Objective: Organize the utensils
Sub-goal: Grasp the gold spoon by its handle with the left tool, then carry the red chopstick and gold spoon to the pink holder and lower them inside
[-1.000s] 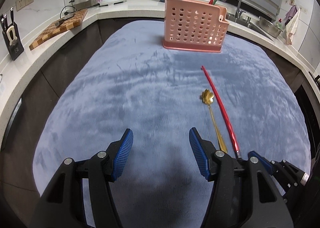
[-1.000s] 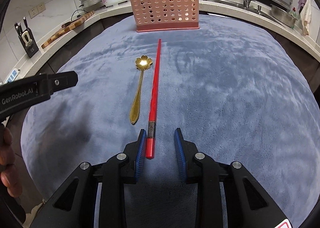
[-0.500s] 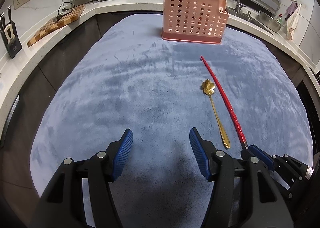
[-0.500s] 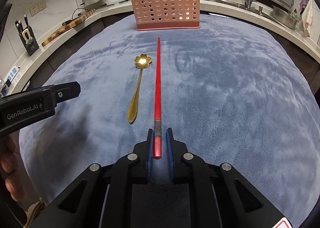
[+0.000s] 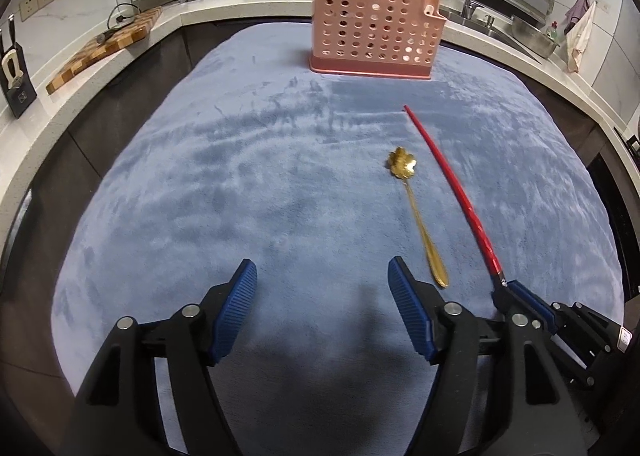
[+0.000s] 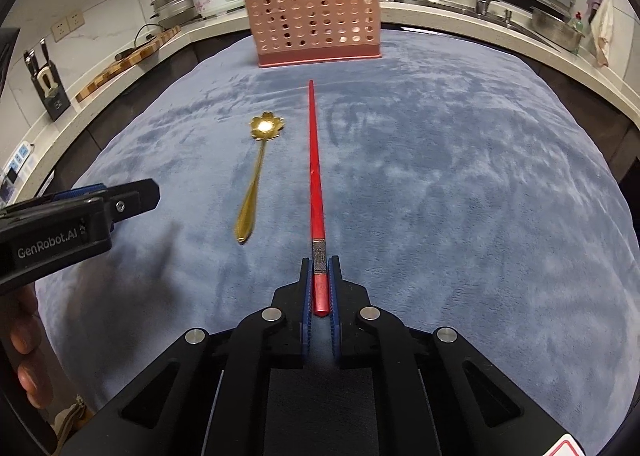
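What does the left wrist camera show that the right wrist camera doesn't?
Only the left wrist view shows the left tool from behind: its jaws are opening, with only blue cloth between them. It also shows the right tool from the side.

Only the right wrist view shows the right tool's pads shut on the thick end of the red chopstick, and a hand at the left edge.

Both show the gold flower spoon, the pink utensil holder and the blue cloth.
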A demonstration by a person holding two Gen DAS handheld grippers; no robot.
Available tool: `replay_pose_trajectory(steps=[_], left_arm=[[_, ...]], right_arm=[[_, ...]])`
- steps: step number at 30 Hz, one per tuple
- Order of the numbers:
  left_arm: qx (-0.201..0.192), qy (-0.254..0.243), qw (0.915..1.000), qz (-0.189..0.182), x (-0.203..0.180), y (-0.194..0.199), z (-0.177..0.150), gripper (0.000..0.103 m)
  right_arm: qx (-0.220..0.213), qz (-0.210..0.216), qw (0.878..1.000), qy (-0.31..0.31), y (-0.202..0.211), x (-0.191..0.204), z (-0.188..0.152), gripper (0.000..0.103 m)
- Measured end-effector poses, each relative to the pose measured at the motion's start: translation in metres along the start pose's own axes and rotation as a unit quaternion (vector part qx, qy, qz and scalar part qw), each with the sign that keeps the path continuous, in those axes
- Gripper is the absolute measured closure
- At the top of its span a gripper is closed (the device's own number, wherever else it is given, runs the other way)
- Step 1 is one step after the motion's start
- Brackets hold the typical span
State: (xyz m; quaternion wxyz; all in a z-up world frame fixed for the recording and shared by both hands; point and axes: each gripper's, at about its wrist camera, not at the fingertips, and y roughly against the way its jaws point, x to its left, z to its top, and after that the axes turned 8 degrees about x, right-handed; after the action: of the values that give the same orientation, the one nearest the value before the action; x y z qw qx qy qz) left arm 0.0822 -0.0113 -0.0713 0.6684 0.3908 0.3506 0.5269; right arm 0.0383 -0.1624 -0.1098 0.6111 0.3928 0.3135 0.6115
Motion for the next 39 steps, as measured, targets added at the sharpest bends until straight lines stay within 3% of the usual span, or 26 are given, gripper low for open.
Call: replay_pose_trajectory(steps=[5, 13, 21, 25, 35, 39], left_arm=[[0.006, -0.018, 0.9995, -0.025, -0.020, -0.005, 0.001, 0.027], [0.016, -0.043, 0.9981, -0.042, -0.052, -0.026, 0.005, 0.027], [0.024, -0.059, 0.9974, -0.033, -0.060, -0.037, 0.002, 0.053], [0.023, -0.063, 0.9971, -0.036, -0.055, -0.035, 0.002, 0.093], [-0.007, -0.050, 0.9969, -0.060, -0.037, 0.000, 0.003, 0.094], [-0.033, -0.041, 0.9963, -0.067, -0.030, 0.025, 0.011, 0.102]], right_arm=[[-0.004, -0.010, 0.999, -0.030, 0.005, -0.021, -0.003, 0.096], [-0.004, -0.013, 0.999, -0.052, 0.009, -0.038, -0.010, 0.096], [-0.004, -0.009, 0.999, -0.051, 0.009, -0.040, -0.010, 0.096], [-0.004, -0.008, 0.999, -0.050, 0.008, -0.041, -0.010, 0.096], [-0.027, 0.000, 0.999, -0.047, 0.034, -0.040, -0.007, 0.096], [-0.050, 0.008, 0.997, -0.050, 0.054, -0.040, 0.002, 0.096]])
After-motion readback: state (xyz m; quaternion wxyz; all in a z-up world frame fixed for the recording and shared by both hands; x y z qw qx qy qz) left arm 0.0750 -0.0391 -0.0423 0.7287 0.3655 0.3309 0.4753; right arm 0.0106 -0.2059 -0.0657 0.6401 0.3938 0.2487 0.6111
